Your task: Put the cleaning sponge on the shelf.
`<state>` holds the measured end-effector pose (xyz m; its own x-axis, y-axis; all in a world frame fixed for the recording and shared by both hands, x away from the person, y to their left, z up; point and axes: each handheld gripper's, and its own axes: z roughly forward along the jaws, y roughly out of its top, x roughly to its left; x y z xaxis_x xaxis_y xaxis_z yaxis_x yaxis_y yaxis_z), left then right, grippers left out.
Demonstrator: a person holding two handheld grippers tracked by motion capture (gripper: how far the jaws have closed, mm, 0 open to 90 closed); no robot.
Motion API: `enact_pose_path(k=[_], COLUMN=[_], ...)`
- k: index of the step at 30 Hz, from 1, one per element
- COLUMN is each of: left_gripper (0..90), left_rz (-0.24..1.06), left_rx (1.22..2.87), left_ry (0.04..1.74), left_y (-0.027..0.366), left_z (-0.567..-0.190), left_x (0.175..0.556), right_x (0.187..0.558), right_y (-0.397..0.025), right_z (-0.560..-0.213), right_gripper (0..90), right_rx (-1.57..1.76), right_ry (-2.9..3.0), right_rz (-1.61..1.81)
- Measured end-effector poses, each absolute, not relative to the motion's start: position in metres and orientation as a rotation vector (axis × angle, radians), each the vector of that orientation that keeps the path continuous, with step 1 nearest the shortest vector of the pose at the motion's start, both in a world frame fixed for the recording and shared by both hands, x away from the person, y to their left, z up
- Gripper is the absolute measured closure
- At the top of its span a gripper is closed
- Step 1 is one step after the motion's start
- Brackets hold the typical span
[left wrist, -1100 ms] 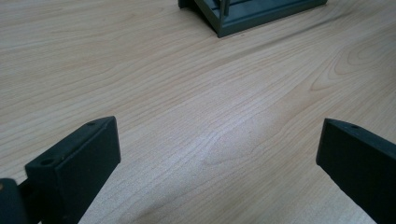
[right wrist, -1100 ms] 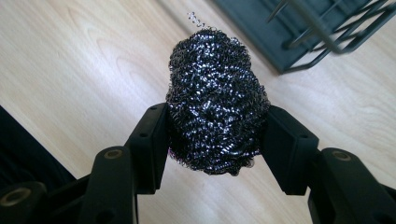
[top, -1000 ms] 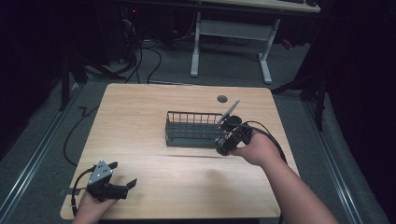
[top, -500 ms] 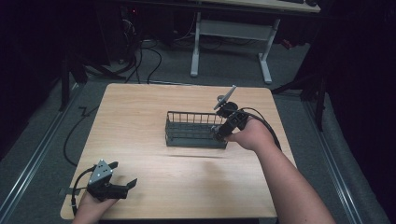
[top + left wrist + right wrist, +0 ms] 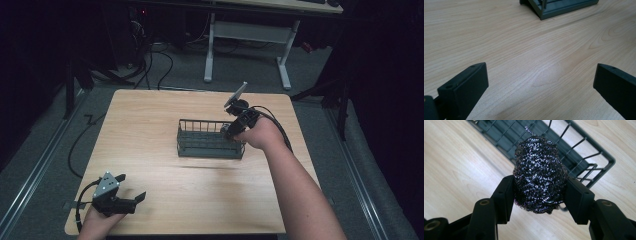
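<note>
Grasping a steel scourer, the right claw hangs above the wire basket; left claw released.

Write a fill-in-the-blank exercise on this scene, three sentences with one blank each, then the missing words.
1. The right gripper is shut on a ball of steel ____.
2. The steel scourer is held above one end of a dark wire ____ that stands on the wooden table.
3. The fingers of the left gripper stand ____, with nothing between them.

Missing words: wool; basket; open
</note>
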<state>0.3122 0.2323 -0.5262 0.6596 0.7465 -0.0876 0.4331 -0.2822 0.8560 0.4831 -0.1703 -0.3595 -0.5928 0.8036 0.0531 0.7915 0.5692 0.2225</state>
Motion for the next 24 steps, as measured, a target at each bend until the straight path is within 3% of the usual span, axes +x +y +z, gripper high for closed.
enact_pose_path(k=[24], left_gripper=[0.4], left_rz=[0.401], left_rx=[1.898], left_ry=[0.935], left_y=[0.237], left_z=[-0.526], left_x=[0.313], right_x=[0.525], right_y=[-0.150], right_z=[-0.401], right_gripper=[45.0], right_rx=[1.473], right_ry=[2.712], right_rz=[0.199])
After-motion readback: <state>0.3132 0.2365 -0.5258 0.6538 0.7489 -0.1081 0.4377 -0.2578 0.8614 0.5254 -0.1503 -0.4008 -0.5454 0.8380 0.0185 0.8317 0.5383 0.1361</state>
